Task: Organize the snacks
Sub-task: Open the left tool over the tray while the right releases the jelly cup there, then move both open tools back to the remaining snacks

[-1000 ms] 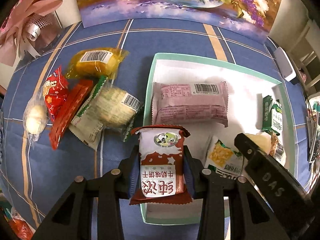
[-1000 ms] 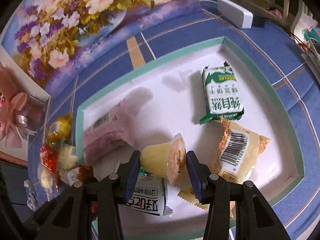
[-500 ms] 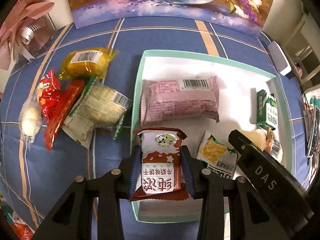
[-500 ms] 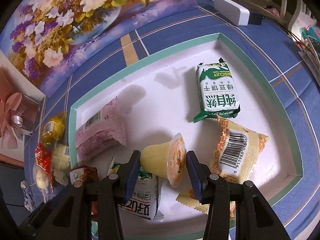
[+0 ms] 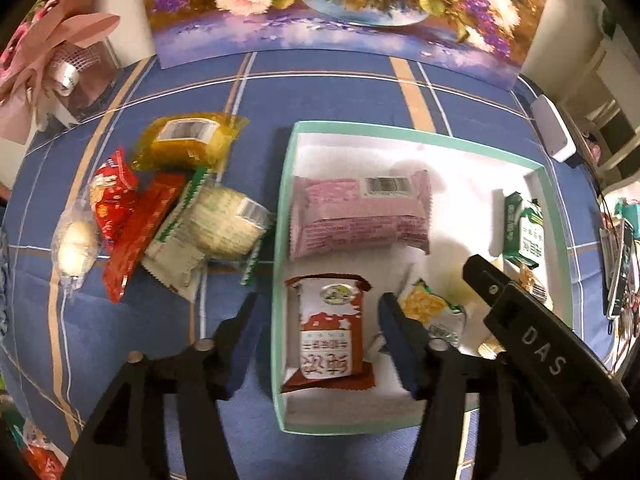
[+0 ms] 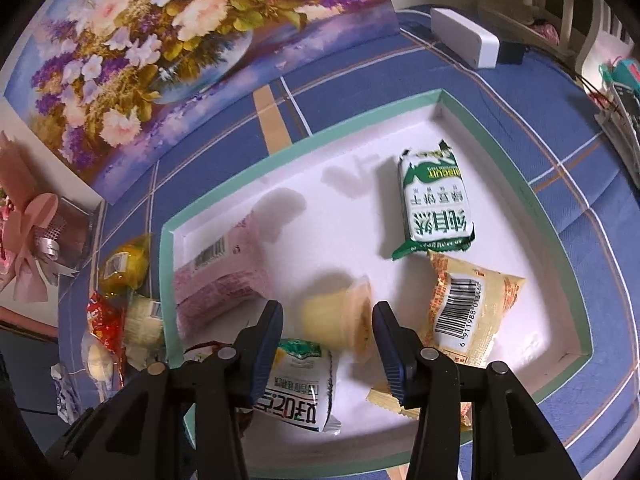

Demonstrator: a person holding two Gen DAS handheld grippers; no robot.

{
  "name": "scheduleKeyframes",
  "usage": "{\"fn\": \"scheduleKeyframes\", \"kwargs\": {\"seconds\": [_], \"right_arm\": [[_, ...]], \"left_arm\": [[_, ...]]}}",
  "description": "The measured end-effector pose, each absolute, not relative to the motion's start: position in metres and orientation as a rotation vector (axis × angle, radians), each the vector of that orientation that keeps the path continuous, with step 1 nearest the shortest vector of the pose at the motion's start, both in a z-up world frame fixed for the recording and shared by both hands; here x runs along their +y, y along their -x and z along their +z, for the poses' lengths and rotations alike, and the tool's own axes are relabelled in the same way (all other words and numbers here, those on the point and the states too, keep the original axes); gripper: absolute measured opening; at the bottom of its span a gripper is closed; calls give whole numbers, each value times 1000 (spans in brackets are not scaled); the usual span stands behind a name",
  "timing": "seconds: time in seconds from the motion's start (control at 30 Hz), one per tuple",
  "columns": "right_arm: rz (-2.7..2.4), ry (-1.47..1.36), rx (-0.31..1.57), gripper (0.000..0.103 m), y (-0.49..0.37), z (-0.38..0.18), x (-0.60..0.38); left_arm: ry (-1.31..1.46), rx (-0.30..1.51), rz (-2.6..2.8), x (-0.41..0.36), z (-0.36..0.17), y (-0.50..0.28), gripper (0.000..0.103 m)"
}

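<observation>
My left gripper (image 5: 316, 344) jaws have just been opening, freeing the red-brown packet (image 5: 330, 334), lengthwise between them; right gripper (image 6: 326, 340) jaws bracket the jelly cup (image 6: 336, 316), grip uncertain.

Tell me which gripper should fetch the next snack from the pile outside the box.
Left. The left gripper has just opened, releasing the red-brown biscuit packet into the box, beside the loose pile. The right gripper, over the jelly cup, is farther away.

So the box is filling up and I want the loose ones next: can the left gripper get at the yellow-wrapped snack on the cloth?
Probably yes. The left gripper stands open over the brown milk-biscuit packet in the box, and the yellow-wrapped snack lies uncovered on the cloth.
</observation>
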State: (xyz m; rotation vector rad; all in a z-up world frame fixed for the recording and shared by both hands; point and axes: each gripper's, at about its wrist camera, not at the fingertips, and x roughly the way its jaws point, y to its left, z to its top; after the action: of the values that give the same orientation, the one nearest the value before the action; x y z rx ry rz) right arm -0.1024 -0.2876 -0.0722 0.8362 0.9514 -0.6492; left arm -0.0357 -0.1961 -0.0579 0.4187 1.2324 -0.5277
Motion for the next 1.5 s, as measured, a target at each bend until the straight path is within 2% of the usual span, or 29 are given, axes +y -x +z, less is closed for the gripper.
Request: {"fn": "scheduleKeyframes", "kwargs": {"seconds": [0.1, 0.3, 0.37, 0.4, 0.43, 0.73, 0.87, 1.5], "right_arm": [[-644, -833, 943, 57, 102, -69, -287], [-642, -819, 941, 57, 102, -66, -286], [-632, -802, 948, 58, 99, -67, -284], [-628, -793, 949, 67, 97, -67, -282], [-619, -774, 949, 72, 94, -66, -278], [-510, -650, 944, 89, 67, -54, -244], [-485, -615, 924, 103, 62, -48, -232], [-382, -570, 903, 103, 16, -16, -192]], "left_arm": [[-393, 1230, -503, -190, -54, 30, 70], [-326, 1243, -432, -169, -55, 9, 71], [-307, 1230, -377, -157, -55, -2, 82], [-300, 1216, -350, -152, -53, -7, 90], [-288, 1197, -313, -143, -51, -13, 91], [-167, 1167, -114, -76, -45, -58, 93], [-144, 1129, -27, -46, -35, -72, 93], [-115, 1173, -36, -5, -31, -114, 93]]}}
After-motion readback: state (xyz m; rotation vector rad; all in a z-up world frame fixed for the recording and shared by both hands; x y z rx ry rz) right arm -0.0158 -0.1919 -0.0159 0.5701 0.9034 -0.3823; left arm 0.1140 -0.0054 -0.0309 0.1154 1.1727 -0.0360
